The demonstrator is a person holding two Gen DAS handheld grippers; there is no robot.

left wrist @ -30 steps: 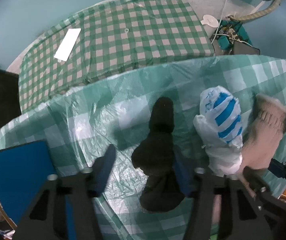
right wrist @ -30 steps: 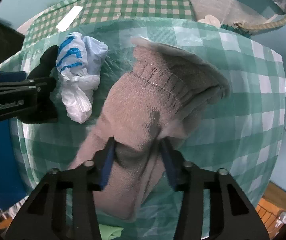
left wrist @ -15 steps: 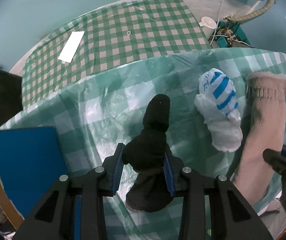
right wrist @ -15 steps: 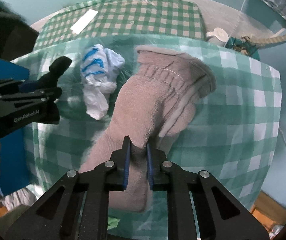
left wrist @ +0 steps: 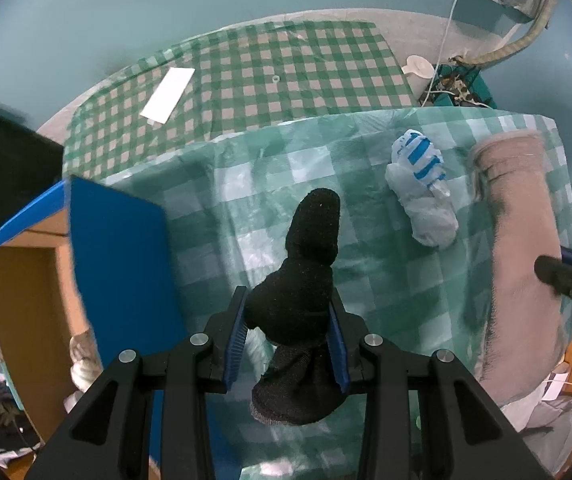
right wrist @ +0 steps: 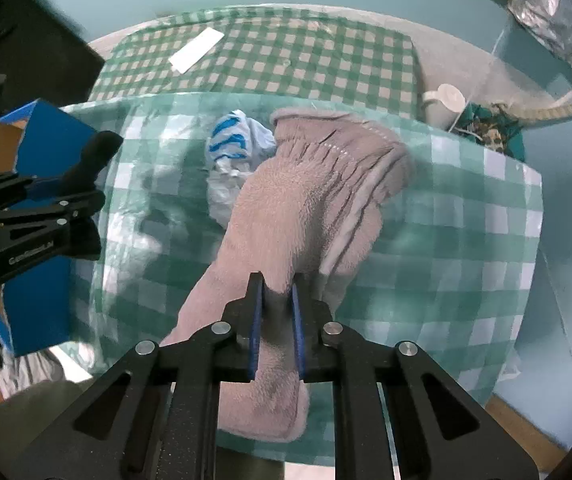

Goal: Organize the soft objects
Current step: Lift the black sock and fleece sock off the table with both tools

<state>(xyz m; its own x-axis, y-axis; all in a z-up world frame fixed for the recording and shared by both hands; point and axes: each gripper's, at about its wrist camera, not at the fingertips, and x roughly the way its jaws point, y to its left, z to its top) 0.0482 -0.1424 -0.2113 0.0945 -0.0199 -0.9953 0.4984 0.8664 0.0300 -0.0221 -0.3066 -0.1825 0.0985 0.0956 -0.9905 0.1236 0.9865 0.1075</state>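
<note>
The left gripper (left wrist: 288, 330) closed on the black sock (left wrist: 298, 300) and lifted it. The right gripper (right wrist: 277, 316) squeezed the fuzzy pink sock (right wrist: 306, 216) tight and lifted it too. The blue box (left wrist: 122, 264) came closer.

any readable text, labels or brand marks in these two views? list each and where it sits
"GenRobot.AI": embossed on the body of the left gripper, seen in the right wrist view; soft and low-contrast, so the reading is uncertain.
White strip on the far checked cloth: no print can be made out.
Blue box: no readable lettering.
Black sock, beige sock, plastic bag: stripes only, no text.
</note>
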